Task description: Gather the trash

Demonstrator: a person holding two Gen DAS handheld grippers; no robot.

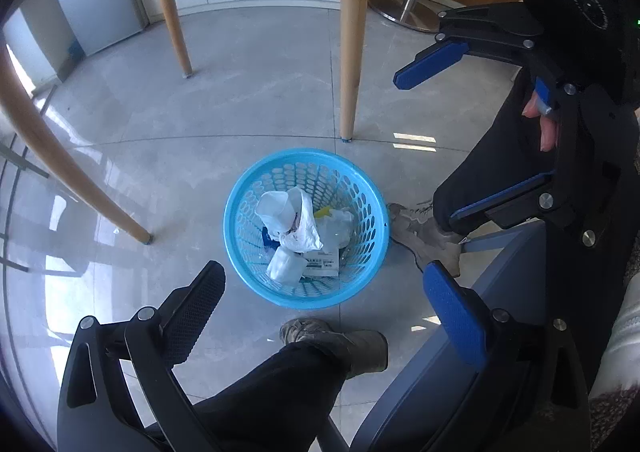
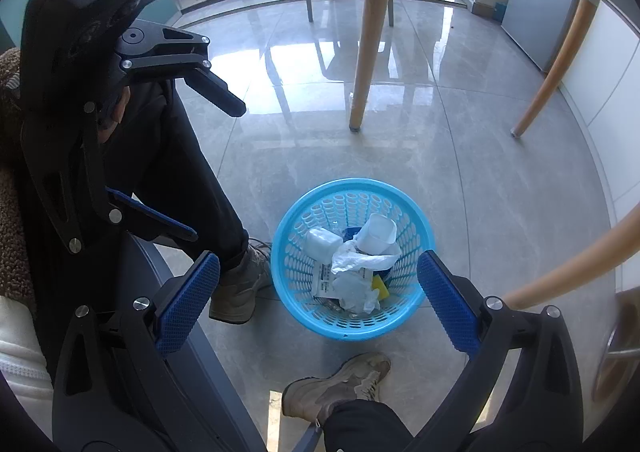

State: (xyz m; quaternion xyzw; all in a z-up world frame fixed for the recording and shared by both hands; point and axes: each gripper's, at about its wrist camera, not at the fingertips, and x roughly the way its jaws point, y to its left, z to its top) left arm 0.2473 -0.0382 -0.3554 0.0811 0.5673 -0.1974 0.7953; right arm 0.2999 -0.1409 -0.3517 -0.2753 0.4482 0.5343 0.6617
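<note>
A round blue plastic basket (image 1: 240, 230) stands on the grey tiled floor and shows in the right wrist view too (image 2: 420, 230). It holds several pieces of trash: a crumpled white bag (image 1: 298, 226), a white cup (image 2: 378, 232), a printed paper slip (image 1: 322, 262) and something yellow (image 2: 380, 288). My left gripper (image 1: 324, 300) is open and empty above the basket's near rim. My right gripper (image 2: 316, 296) is open and empty, its fingers either side of the basket. The right gripper also shows in the left wrist view (image 1: 444, 139), open.
Wooden table legs (image 1: 352, 35) stand beyond the basket, with another (image 2: 370, 27) in the right wrist view. The person's shoes (image 1: 340, 340) (image 2: 336, 388) and black trouser legs are close beside the basket. A dark blue chair seat (image 1: 460, 372) is at the lower right.
</note>
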